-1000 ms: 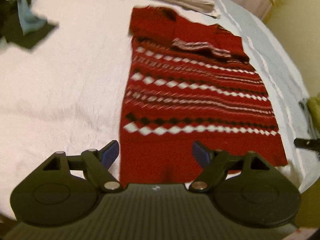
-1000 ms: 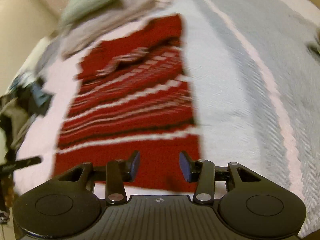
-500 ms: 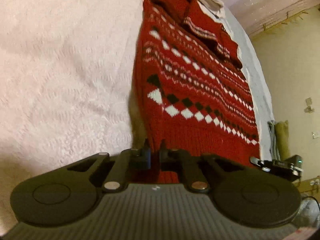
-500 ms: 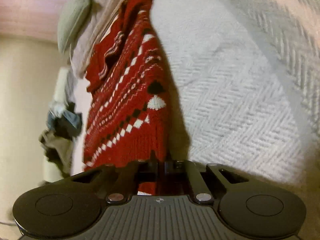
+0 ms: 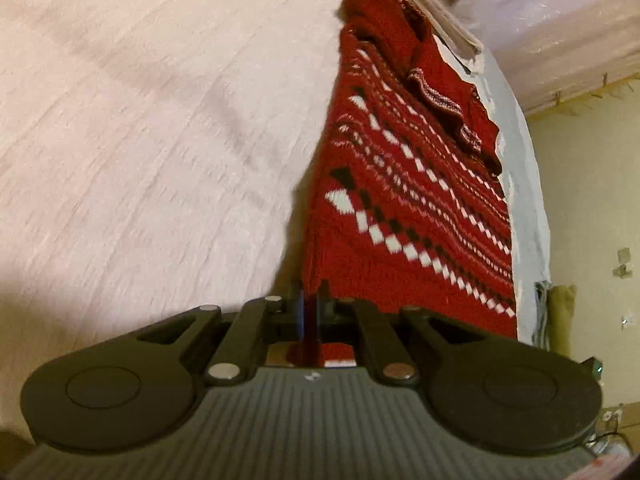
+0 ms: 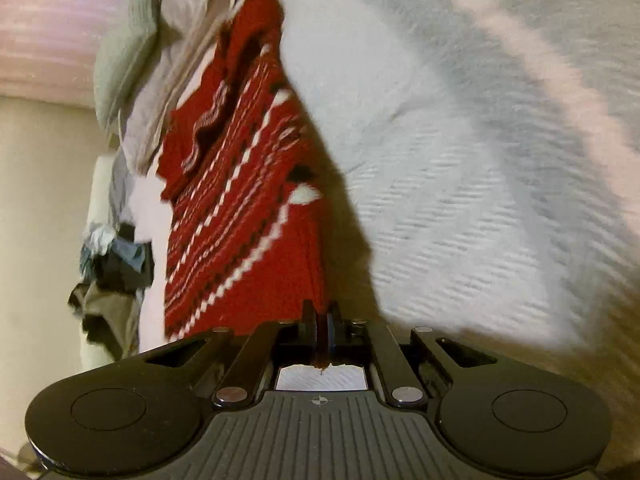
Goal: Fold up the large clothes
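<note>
The red sweater [image 5: 404, 184] with white and black diamonds lies on the bed [image 5: 140, 120]. The left gripper [image 5: 309, 306] is pinched tight on one bottom corner. The right gripper [image 6: 321, 320] is pinched tight on the other corner. Both lift the hem a bit, and both point along the sweater. Only the right view shows a pile of clothes [image 6: 112, 268], maybe by the bed edge, and a green pillow [image 6: 128, 48]. Only the left view shows the cream wall [image 5: 588, 184]. I see no words to read.

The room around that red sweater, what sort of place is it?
Most likely a bedroom: the red sweater lies on a bed with a pale bedspread, a pillow at its head and more clothes piled alongside.
</note>
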